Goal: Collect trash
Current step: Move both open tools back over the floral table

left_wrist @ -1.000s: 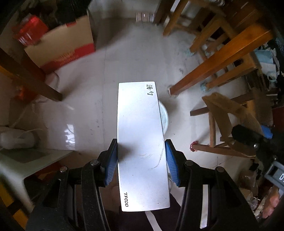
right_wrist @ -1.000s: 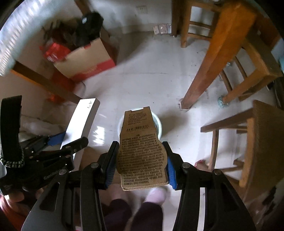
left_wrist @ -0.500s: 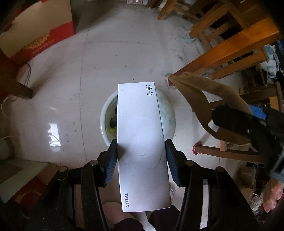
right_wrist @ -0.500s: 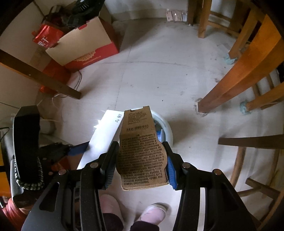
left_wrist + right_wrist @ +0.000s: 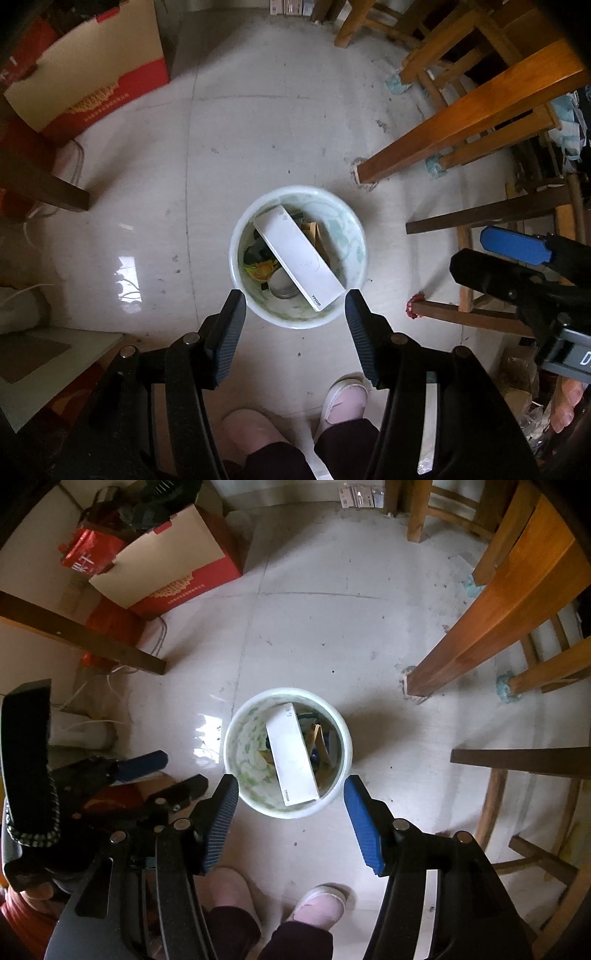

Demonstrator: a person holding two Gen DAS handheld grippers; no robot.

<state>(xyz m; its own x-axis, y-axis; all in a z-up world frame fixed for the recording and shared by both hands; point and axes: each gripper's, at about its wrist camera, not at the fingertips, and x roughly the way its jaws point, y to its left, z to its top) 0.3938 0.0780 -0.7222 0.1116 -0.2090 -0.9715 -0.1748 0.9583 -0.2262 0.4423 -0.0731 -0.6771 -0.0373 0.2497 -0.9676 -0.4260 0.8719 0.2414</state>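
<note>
Brown card half-hidden under box.

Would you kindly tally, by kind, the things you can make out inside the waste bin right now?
White box: 1
Brown cardboard packet: 1
Round metal lid: 1
Yellow wrapper: 1
Total: 4 inside the bin; some dark scraps beneath are too hidden to count.

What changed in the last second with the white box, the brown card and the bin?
Both were let go. The white box left the left hand-held gripper and now lies slanted in the bin; the brown card left the right hand-held gripper, whose jaws are opening, and lies beside the box. Both grippers sank toward the bin. Bin, chairs and red carton stayed put.
</note>
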